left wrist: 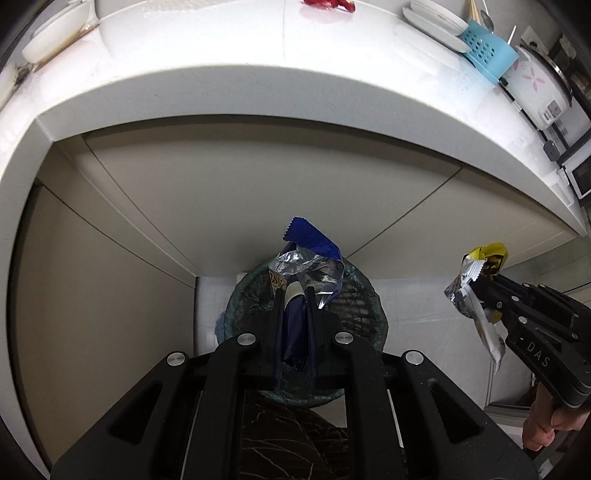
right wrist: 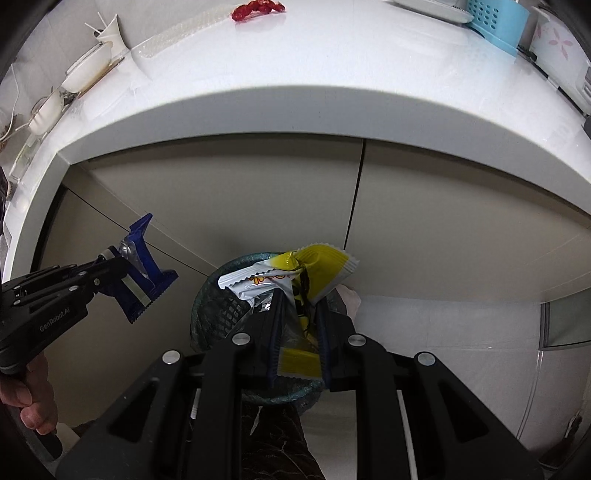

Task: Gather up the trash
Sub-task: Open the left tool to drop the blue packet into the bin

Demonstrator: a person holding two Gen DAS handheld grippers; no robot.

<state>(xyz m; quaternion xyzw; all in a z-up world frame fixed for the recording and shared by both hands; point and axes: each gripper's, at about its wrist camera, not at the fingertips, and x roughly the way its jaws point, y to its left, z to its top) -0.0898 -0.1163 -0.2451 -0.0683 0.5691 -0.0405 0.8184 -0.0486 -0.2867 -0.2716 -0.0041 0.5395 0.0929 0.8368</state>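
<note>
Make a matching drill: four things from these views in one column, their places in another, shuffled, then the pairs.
1. blue wrapper
2. yellow wrapper
3. red scrap
4. waste basket

A. on the white countertop
B. clamped in the right gripper
C. on the floor, below both grippers
D. clamped in the left gripper

Pairs: 1-D, 2-B, 3-A, 4-C

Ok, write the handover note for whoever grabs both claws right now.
Left claw: shut on the blue wrapper, above the bin.
Right claw: shut on the yellow wrapper, also over the bin's mouth.
The bin, lined with a bag, stands on the floor below the counter.
Done: both wrappers picked up and brought over the bin.
Left: open both claws to drop them in, then fetch the red wrapper on the counter.
</note>
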